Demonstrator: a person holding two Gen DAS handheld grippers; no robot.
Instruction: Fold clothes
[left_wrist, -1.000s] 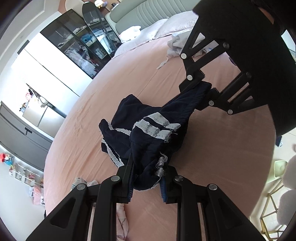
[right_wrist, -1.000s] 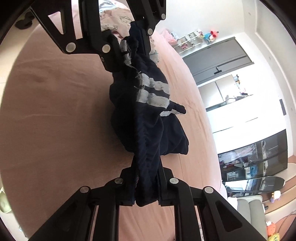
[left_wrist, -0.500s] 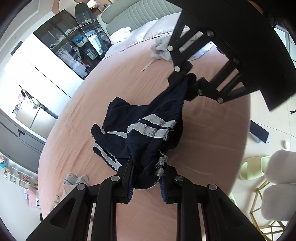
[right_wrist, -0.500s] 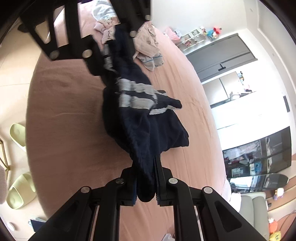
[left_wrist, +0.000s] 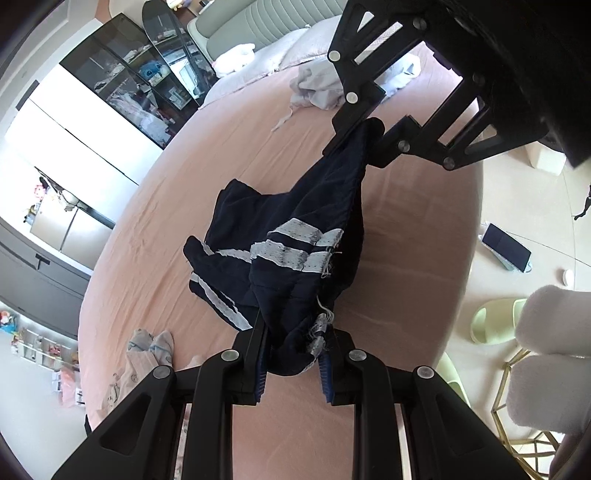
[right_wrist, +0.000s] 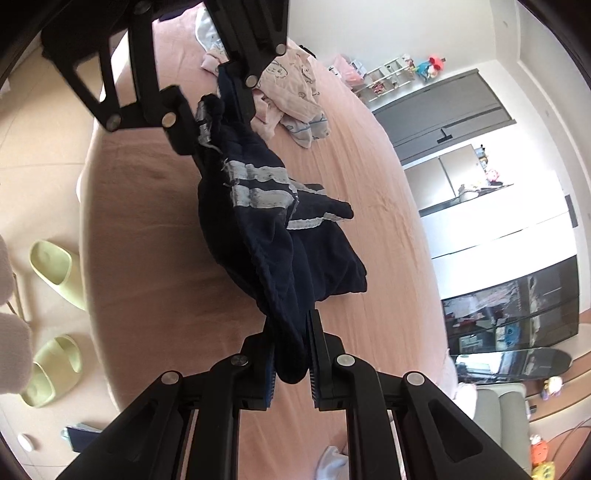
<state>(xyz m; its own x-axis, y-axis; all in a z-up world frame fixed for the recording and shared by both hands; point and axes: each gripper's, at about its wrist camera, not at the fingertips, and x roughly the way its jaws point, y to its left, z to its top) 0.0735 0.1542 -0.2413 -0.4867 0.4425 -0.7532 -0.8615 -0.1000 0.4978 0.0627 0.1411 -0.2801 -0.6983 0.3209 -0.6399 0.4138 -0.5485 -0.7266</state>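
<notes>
**Both jaws clamped on navy shorts above pink bed**

The left gripper (left_wrist: 293, 356) has its jaws clamped on one bunched edge of the shorts (left_wrist: 288, 236), where frayed white trim shows between the blue pads. The right gripper (right_wrist: 291, 354) is clamped on the opposite edge, a dark fold of cloth pinched between its pads and hanging a little below them. In the left wrist view the right gripper (left_wrist: 364, 138) appears at the top, with the cloth rising into it; in the right wrist view the left gripper (right_wrist: 212, 122) appears at upper left, gripping the striped end.

The shorts (right_wrist: 273, 229) are navy with pale grey stripes. They hang between the two grippers, held up at both ends, while the middle and one leg sag down onto the bed (left_wrist: 406, 229). The cloth is crumpled, not flat.

The bed is covered in a pink sheet. Other clothes lie on it, well apart from the shorts: a pale grey garment (left_wrist: 317, 88) toward the pillows, and a pink printed garment (right_wrist: 291, 92) with light grey socks (right_wrist: 310, 127) beside it near the far edge in the right wrist view.

On the floor beside the bed are green slippers (right_wrist: 51, 266). A dark glass cabinet (left_wrist: 125, 92) stands along the wall.
</notes>
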